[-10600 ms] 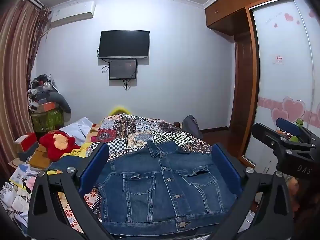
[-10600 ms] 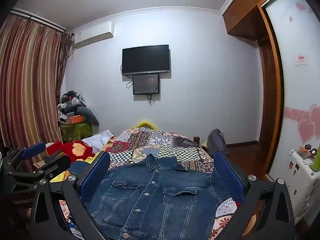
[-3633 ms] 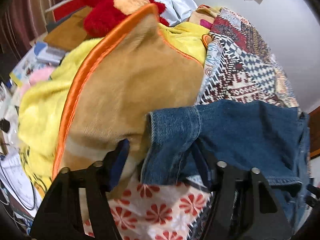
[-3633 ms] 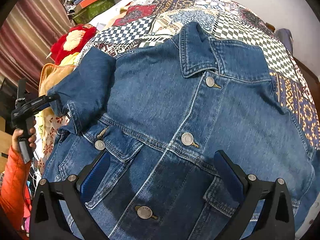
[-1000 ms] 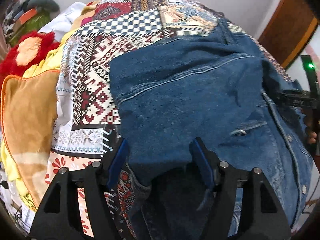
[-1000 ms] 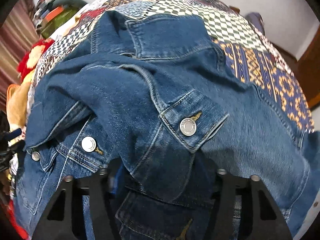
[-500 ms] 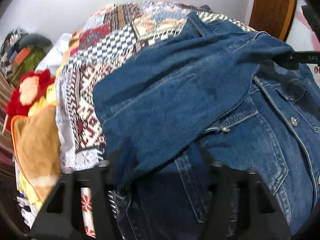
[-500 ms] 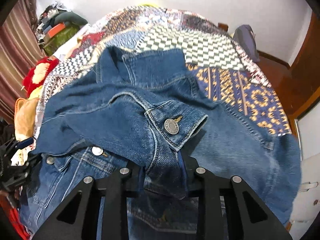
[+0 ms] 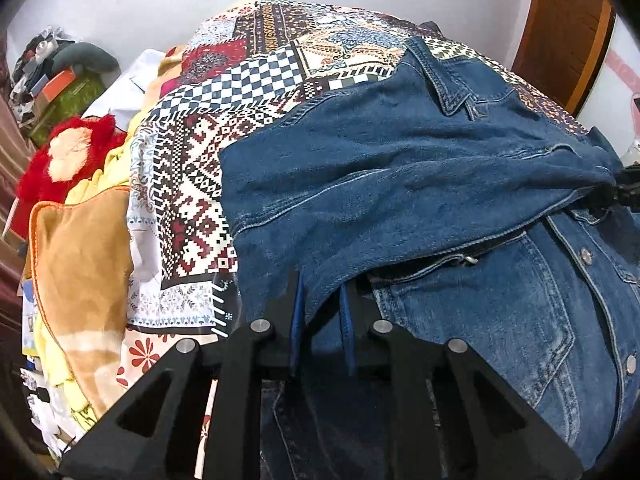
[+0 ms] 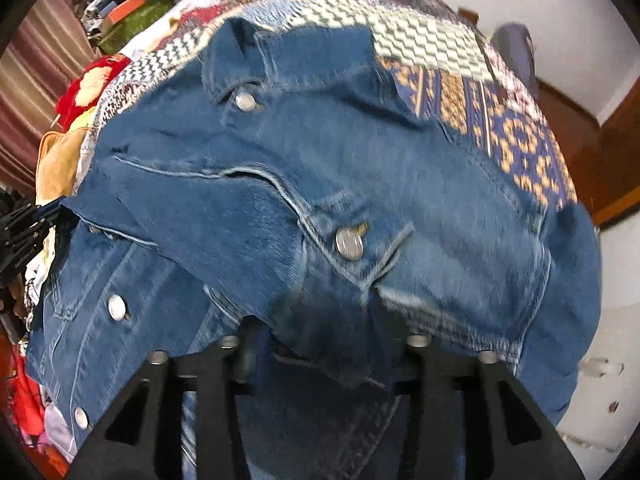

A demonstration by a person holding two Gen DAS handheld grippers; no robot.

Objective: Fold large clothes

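A blue denim jacket lies front up on the patterned bedspread, collar toward the far wall. Its left sleeve is folded across the chest. My left gripper is shut on the lower left edge of the jacket's folded part. My right gripper is shut on the sleeve's buttoned cuff and holds it over the jacket front. The right gripper also shows in the left wrist view at the right edge. The left gripper shows at the left edge of the right wrist view.
A tan and yellow blanket and a red plush toy lie at the bed's left side. Clutter is piled in the far left corner. A wooden wardrobe stands at the right. A dark bag sits beyond the bed.
Both grippers have closed on the denim since a second ago. The sleeve has been drawn further across the jacket front toward the right. The right wrist view is blurred with motion.
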